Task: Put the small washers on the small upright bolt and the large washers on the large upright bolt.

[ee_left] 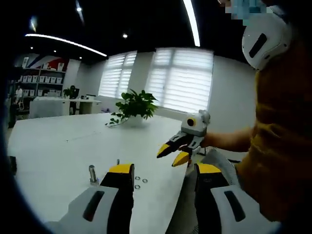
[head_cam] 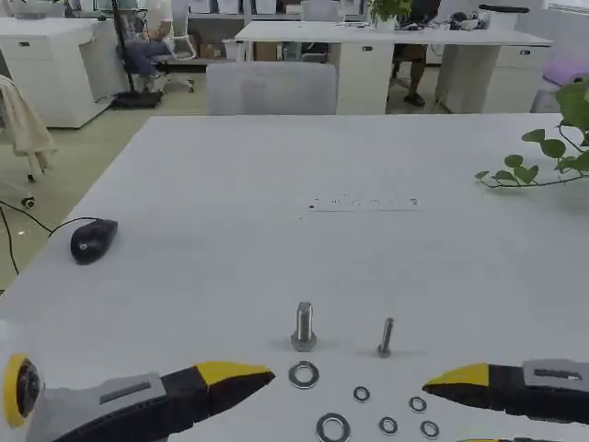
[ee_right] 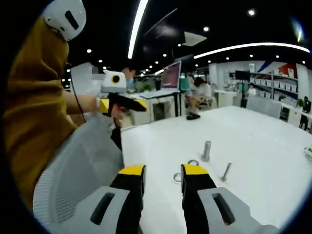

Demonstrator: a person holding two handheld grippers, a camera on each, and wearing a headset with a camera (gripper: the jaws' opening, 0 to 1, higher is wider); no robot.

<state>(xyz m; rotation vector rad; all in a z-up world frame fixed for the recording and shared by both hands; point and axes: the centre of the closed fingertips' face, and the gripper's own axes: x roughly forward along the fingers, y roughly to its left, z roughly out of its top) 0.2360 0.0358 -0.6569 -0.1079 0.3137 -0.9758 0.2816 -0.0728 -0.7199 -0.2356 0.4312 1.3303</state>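
Note:
The large upright bolt (head_cam: 304, 327) and the thinner small upright bolt (head_cam: 386, 338) stand near the table's front edge. Two large washers (head_cam: 304, 375) (head_cam: 333, 427) and several small washers (head_cam: 362, 394) lie flat just in front of them. My left gripper (head_cam: 262, 379) comes in from the bottom left, its yellow tip close beside the nearer large washer. My right gripper (head_cam: 446, 405) enters from the bottom right, next to the small washers. In the left gripper view my left gripper (ee_left: 165, 170) is open and holds nothing. In the right gripper view my right gripper (ee_right: 163, 170) is open and holds nothing, with the large bolt (ee_right: 206, 151) ahead of it.
A black computer mouse (head_cam: 93, 239) with a cable lies at the table's left. A leafy plant (head_cam: 552, 152) reaches in from the right edge. The white table (head_cam: 276, 184) stretches bare beyond the bolts. A grey chair back (head_cam: 271, 87) stands at its far side.

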